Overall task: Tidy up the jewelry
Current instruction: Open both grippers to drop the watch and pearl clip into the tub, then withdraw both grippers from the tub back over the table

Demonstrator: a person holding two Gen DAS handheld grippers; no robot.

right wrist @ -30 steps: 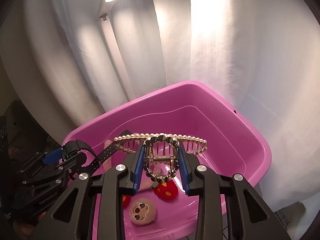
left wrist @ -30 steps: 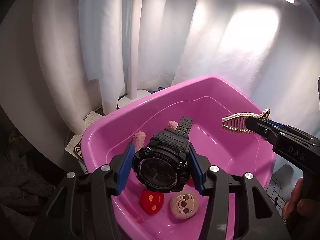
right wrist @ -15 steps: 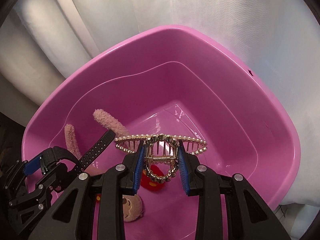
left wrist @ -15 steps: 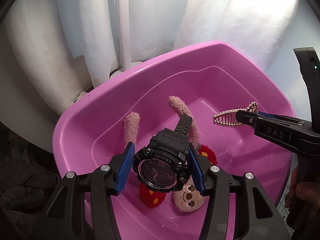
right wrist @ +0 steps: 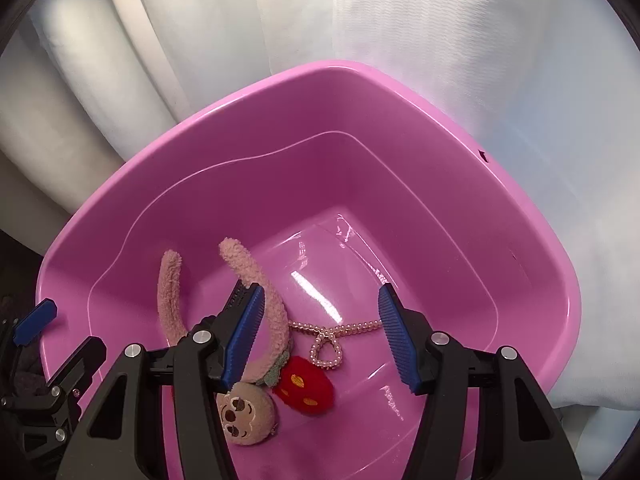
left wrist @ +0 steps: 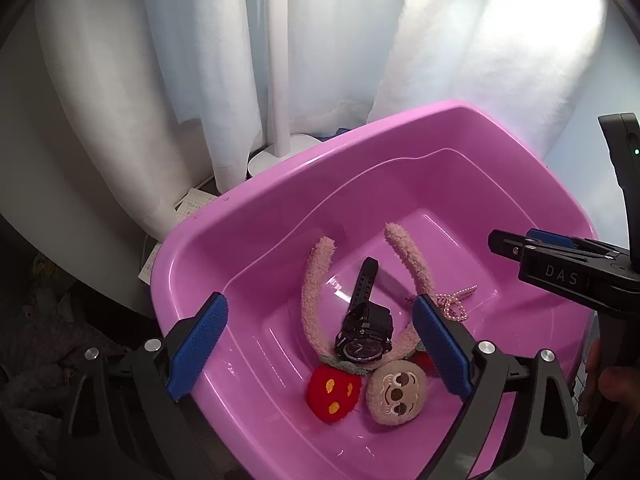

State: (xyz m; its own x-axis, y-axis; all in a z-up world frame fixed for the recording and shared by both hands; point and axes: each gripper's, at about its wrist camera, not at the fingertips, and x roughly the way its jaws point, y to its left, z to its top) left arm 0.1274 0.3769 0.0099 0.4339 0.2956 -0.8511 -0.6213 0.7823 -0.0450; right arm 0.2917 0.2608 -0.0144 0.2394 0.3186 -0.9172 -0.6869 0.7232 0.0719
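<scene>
Left wrist view: a pink plastic basin (left wrist: 240, 216) fills the centre of the frame, white curtains (left wrist: 460, 40) hanging behind it. On its floor lies a black sport watch (left wrist: 366, 334), dial up, its strap running toward the upper part of the frame, resting across a fuzzy pink plush headband (left wrist: 316, 300). The headband's two arms curve upward; at its lower end sit a red strawberry plush (left wrist: 334, 394) and a tan plush face (left wrist: 396, 398). Just right of the watch, a pearl hair claw (left wrist: 456, 304) lies on the basin floor, partly hidden behind a blue pad. The left hand-held gripper (left wrist: 320, 344) hangs above the basin with jaws spread wide, holding nothing. The right hand-held gripper (left wrist: 496, 242) reaches in from the right edge. Right wrist view: its jaws stand wide apart and empty, the pearl claw lying on the basin floor between them, touching the headband.
</scene>
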